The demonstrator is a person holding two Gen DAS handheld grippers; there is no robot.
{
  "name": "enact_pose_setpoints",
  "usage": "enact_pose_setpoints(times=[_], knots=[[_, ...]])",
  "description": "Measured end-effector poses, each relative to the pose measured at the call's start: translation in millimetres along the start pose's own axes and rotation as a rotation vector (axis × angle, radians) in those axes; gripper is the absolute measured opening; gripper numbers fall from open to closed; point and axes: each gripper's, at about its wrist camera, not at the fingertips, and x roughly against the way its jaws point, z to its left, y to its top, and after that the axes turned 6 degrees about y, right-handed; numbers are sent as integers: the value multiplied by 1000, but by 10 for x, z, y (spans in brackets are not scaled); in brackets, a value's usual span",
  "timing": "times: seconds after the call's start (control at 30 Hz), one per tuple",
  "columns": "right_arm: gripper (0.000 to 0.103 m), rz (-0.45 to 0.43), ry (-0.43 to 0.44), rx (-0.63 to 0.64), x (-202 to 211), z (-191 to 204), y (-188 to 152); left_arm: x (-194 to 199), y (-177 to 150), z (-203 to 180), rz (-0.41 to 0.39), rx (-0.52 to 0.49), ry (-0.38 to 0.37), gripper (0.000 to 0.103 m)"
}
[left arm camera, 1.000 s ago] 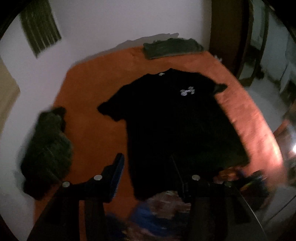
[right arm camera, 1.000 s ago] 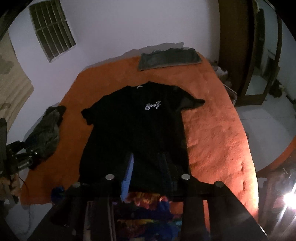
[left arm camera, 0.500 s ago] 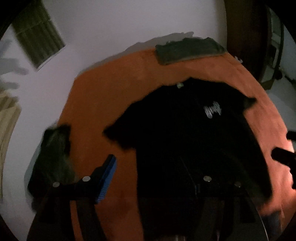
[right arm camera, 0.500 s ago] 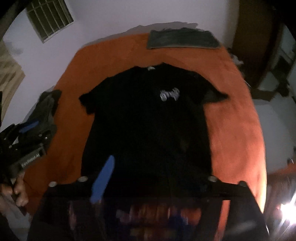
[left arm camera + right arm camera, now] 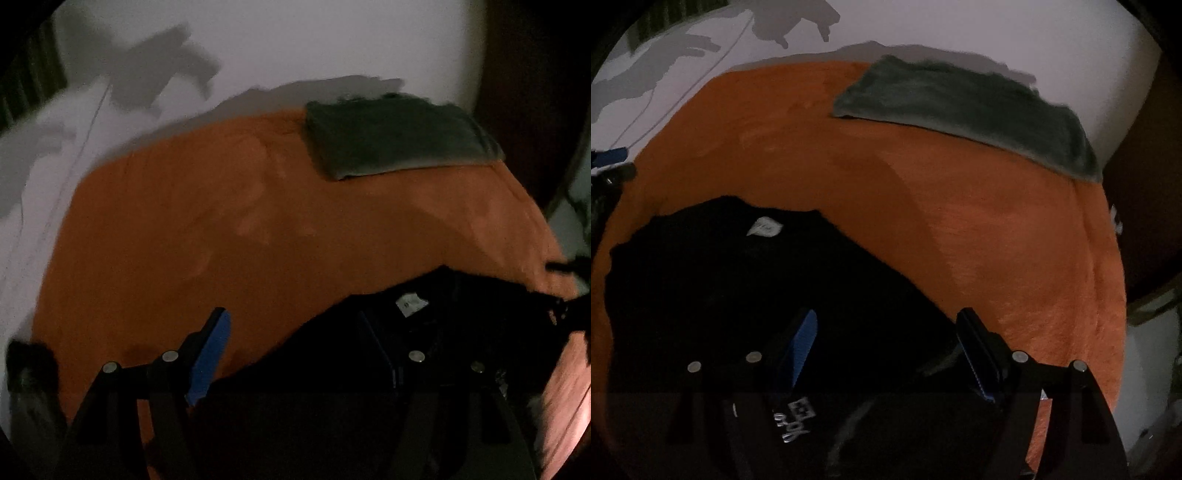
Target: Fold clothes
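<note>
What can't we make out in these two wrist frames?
- Black T-shirt hem and lower body: both views, cut off by the bottom edge and behind the gripper fingers.
- Chest print: right wrist view, dim and blurred, unreadable.
- Neck label text: too small.
- Dark bundle at the bed's left edge: left wrist view, blurred, cropped.
- Contact with the fabric: unclear in either view.

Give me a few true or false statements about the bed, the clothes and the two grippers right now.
1. A black T-shirt lies on an orange bed cover. True.
2. The grey folded cloth rests on top of the T-shirt. False: it lies apart, at the far edge by the wall.
3. The right gripper is open. True.
4. The left gripper is shut on the T-shirt. False: its jaws stand apart, holding nothing.
5. The T-shirt's neck label shows. True.
</note>
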Motion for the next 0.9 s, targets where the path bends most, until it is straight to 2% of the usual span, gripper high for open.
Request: enact_pose_setpoints(times=[0.1,0.13,0.23,0.33,0.4,0.43,0.47,0.53,0.63,0.7,0.77,0.8,0.87,0.9], knots=[[78,32,-3,-20,156,-108,186,60,88,241,38,57,-22,73],[78,43,-2,-26,216,-126,243,80,117,322,50,76,-29,77],[78,137,-5,-52,262,-189,252,-111,-233,510,145,142,-84,78],[78,191,-58,-59,244,-271,144,-388,-592,636,202,138,-88,78],[78,163,-38,-83,228,-337,61,-551,-844,773,210,160,-70,78],[78,129,-16,-100,195,-379,24,-650,-963,897,215,215,-30,77],[78,90,11,-119,155,-424,-11,-737,-1062,1021,222,266,-24,76],[78,24,58,-152,-26,-527,-81,-855,-1202,1238,227,342,-62,76],[78,-1,62,-186,-312,-599,-167,-857,-1259,1377,184,323,-102,76],[78,23,110,-172,-418,-574,-200,-885,-1249,1350,187,305,-207,76],[78,29,162,-115,-487,-491,-199,-874,-1242,1208,176,244,-250,77],[76,38,173,-85,-536,-443,-189,-862,-1239,1123,168,207,-261,77],[56,73,173,-47,-663,-373,-164,-852,-1254,976,157,152,-281,77],[29,105,153,-44,-750,-359,-148,-863,-1287,929,159,150,-288,77]])
